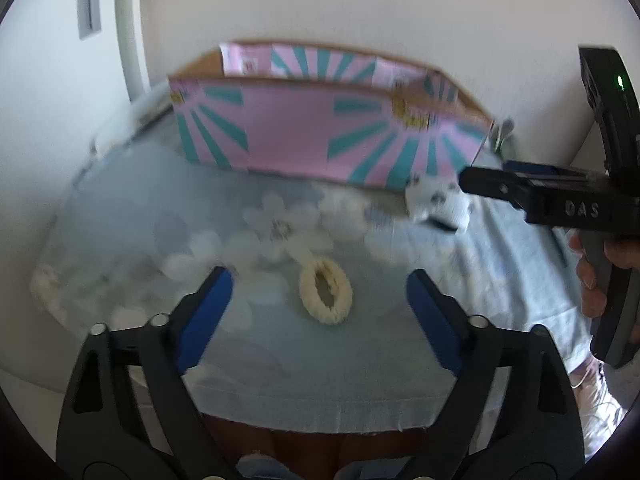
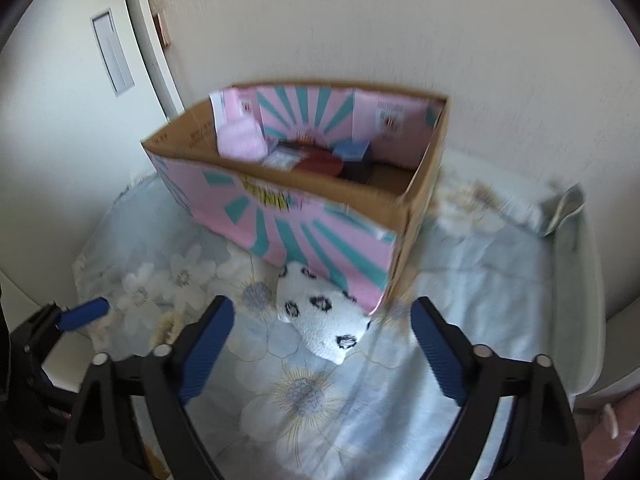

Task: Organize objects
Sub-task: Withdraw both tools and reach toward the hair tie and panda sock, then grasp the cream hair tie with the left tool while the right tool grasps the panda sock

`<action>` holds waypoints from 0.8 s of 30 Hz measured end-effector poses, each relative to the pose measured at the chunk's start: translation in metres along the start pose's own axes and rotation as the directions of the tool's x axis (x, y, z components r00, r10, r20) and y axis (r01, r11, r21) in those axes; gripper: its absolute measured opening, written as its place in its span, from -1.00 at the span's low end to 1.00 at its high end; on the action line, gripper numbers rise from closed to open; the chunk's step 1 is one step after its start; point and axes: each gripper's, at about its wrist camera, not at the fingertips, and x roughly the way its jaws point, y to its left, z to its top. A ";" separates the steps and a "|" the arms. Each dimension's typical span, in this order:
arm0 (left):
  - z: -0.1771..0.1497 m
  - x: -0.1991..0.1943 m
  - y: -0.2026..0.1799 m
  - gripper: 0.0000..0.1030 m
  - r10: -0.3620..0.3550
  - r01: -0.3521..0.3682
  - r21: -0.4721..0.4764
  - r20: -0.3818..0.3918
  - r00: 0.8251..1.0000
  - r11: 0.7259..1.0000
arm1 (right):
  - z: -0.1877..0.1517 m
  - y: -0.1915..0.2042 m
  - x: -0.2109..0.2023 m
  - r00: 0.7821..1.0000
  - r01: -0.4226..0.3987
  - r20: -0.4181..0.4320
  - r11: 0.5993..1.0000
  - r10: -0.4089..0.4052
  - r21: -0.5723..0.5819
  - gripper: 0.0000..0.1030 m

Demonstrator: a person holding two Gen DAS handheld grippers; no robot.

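Cream ring (image 1: pixel 326 291), perhaps a scrunchie, between spread left gripper (image 1: pixel 320 280) fingers.

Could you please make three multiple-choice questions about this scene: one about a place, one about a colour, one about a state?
1. Where does the spotted white sock lie?
A. inside the cardboard box
B. on the floral cloth, against the front of the box
C. between the left tongs

2. What colour is the ring-shaped scrunchie?
A. cream
B. red
C. dark blue

3. How do the right tongs stand?
A. shut on the sock
B. shut on nothing
C. open and holding nothing

Answers:
1. B: the sock rests on the floral cloth, against the front wall of the cardboard box.
2. A: it is pale cream against the blue cloth.
3. C: their blue pads stand wide apart on either side of the sock, not gripping it; the left tongs are open too.
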 end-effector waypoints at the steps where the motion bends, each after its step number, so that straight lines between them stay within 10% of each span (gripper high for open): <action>1: -0.005 0.007 -0.002 0.56 0.002 -0.002 0.001 -0.008 1.000 1.000 | -0.002 0.000 0.006 1.000 -0.001 -0.003 1.000 0.001 0.003 0.59; 24: -0.006 0.044 -0.006 -0.51 0.017 -0.018 -0.002 -0.033 0.999 1.000 | -0.015 -0.003 0.033 0.993 0.114 0.013 0.991 -0.116 0.073 -0.02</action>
